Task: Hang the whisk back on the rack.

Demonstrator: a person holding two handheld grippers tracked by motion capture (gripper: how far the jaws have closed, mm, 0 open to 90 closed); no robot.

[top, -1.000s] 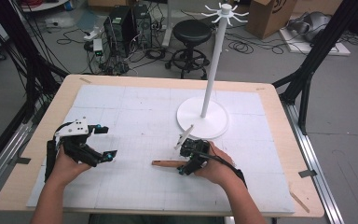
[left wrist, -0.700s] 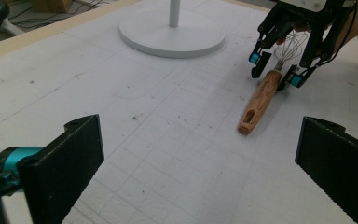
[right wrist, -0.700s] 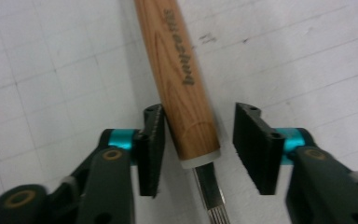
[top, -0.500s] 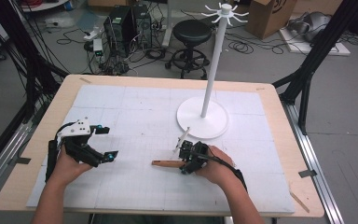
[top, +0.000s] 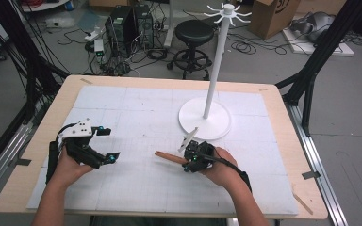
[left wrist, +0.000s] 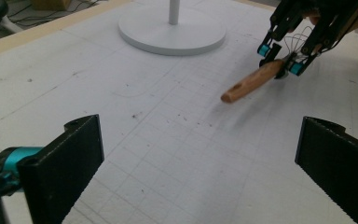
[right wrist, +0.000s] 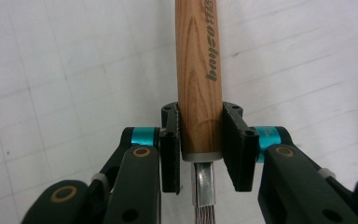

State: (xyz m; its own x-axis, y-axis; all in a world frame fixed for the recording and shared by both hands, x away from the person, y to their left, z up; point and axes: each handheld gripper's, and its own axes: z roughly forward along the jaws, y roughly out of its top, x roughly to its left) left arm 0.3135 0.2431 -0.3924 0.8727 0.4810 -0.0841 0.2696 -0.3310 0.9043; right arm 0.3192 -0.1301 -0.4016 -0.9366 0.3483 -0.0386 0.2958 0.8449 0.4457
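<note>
Wooden round whisk handle (right wrist: 199, 70) clamped in right hand-held gripper (right wrist: 200, 147); left hand-held gripper (left wrist: 198, 172) wide open, empty.

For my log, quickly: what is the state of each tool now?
Left tool: open, holding nothing.
Right tool: closed on the wooden handle of a whisk.

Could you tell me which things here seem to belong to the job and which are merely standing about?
Likely in use:
- wooden-handled whisk, clamped at its handle by the right gripper
- white hook stand on the table
- left gripper, jaws open, empty

Standing about:
- black stool
- computer towers
- cardboard box
</note>
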